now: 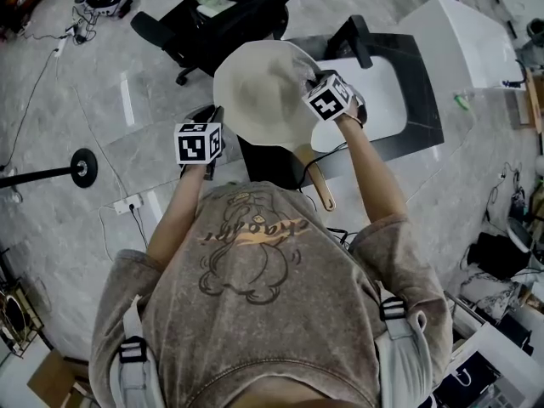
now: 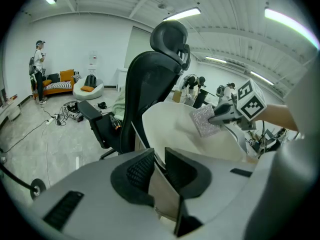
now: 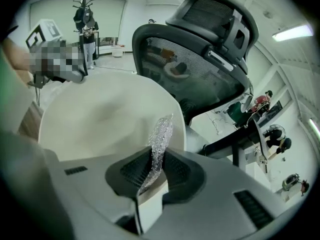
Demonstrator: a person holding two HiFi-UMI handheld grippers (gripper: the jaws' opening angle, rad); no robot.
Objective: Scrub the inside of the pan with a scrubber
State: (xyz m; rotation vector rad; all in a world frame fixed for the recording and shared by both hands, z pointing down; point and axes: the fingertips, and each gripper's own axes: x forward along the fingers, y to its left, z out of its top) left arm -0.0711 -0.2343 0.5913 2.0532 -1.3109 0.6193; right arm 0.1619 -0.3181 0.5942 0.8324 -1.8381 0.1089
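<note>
A pan [image 1: 259,92] with a cream inside is held up and tilted; its wooden handle [image 1: 319,185] hangs toward me. My left gripper [image 1: 214,124] is shut on the pan's left rim, and the thin wall sits between the jaws in the left gripper view, where the left gripper [image 2: 157,156] faces the pan's inside [image 2: 185,139]. My right gripper [image 1: 311,82] is shut on a silver glittery scrubber [image 3: 160,134], whose tip lies against the pan's inside [image 3: 100,114] near the right rim. From the left gripper view, the scrubber [image 2: 204,120] presses flat on the cream surface under the right gripper [image 2: 220,115].
A black office chair [image 1: 229,15] stands just behind the pan, its headrest [image 3: 210,19] close to the rim. A white table with a black border [image 1: 425,109] lies at the right, a white box [image 1: 459,32] beyond it. A black round stand base [image 1: 82,167] and cables lie on the floor at the left.
</note>
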